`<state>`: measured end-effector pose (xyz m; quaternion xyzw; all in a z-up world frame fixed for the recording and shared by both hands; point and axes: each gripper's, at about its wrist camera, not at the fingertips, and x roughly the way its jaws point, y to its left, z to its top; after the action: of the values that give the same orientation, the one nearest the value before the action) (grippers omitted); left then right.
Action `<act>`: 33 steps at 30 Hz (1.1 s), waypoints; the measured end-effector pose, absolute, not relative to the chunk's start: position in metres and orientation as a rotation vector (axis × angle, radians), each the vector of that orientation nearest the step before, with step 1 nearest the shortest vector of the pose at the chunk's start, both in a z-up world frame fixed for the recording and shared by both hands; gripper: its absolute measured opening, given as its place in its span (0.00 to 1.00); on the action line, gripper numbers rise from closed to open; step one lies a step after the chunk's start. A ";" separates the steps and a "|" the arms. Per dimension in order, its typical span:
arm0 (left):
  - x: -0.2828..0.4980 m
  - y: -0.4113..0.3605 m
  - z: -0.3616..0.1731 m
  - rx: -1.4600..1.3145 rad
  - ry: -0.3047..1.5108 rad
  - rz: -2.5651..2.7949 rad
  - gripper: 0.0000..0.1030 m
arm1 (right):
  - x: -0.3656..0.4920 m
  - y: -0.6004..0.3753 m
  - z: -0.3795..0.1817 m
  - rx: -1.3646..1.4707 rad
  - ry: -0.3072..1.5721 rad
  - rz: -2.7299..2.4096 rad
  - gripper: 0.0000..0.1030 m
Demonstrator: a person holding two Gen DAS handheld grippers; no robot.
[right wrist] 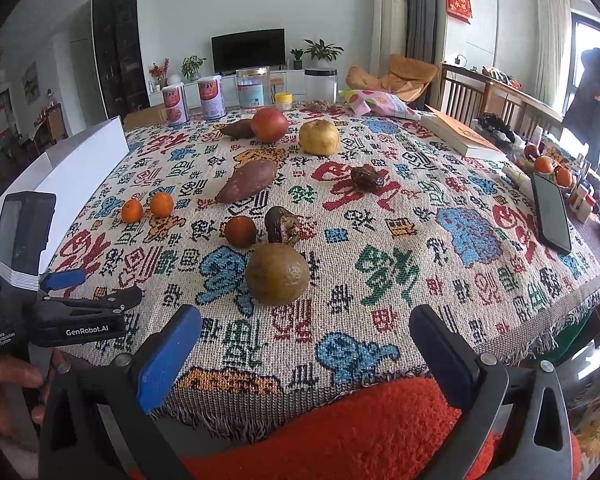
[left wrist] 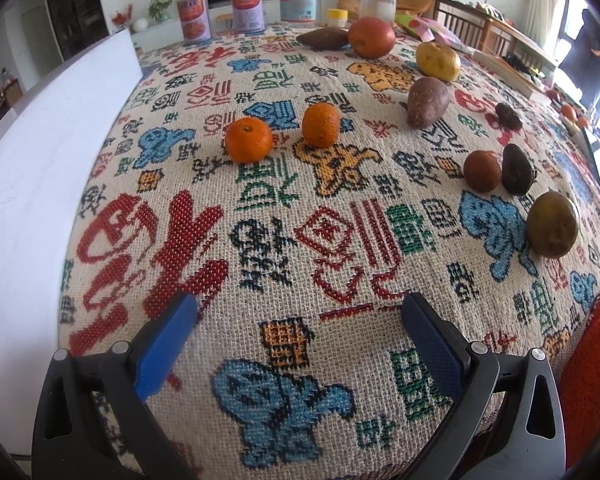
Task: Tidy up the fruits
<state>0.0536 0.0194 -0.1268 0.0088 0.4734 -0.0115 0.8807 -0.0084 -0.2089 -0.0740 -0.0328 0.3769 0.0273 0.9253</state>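
Fruits lie scattered on a patterned tablecloth point(left wrist: 260, 280). Two bright tangerines point(left wrist: 249, 139) point(left wrist: 321, 125) sit mid-table; they show at the left in the right wrist view point(right wrist: 132, 211) point(right wrist: 162, 204). A darker tangerine point(left wrist: 482, 170), an avocado point(left wrist: 518, 168) and a greenish-brown round fruit point(right wrist: 277, 274) lie nearer the front. A sweet potato point(right wrist: 247, 186), a red apple point(right wrist: 269, 124), a yellow pear point(right wrist: 319, 137) and a second sweet potato point(right wrist: 236, 129) lie farther back. My left gripper point(left wrist: 300, 320) is open and empty above the cloth. My right gripper point(right wrist: 306, 332) is open and empty at the table's front edge.
A white box point(left wrist: 40, 160) stands at the left. Cans point(right wrist: 211, 98), jars point(right wrist: 252, 87) and a snack bag point(right wrist: 380, 104) line the far edge. A book point(right wrist: 460, 136) and a phone point(right wrist: 550, 212) lie at the right. An orange cushion point(right wrist: 340, 428) is below the front edge.
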 end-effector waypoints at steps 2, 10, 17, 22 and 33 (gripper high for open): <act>0.053 0.019 -0.127 0.017 0.985 -0.020 1.00 | -0.009 -0.209 -0.074 -0.072 0.769 0.059 1.00; 0.053 0.019 -0.127 0.016 0.987 -0.014 1.00 | -0.008 -0.210 -0.077 -0.061 0.781 0.068 1.00; 0.055 0.018 -0.126 0.011 0.995 -0.006 1.00 | -0.008 -0.209 -0.076 -0.067 0.777 0.069 1.00; 0.055 0.018 -0.126 0.010 0.998 -0.003 1.00 | -0.010 -0.209 -0.076 -0.062 0.776 0.072 1.00; 0.053 0.017 -0.127 0.006 0.984 0.001 1.00 | -0.010 -0.208 -0.077 -0.065 0.776 0.072 1.00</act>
<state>0.0528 0.0174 -0.1266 0.0030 0.4723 0.0007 0.8814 -0.0099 -0.2082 -0.0772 -0.0314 0.3783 0.0351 0.9245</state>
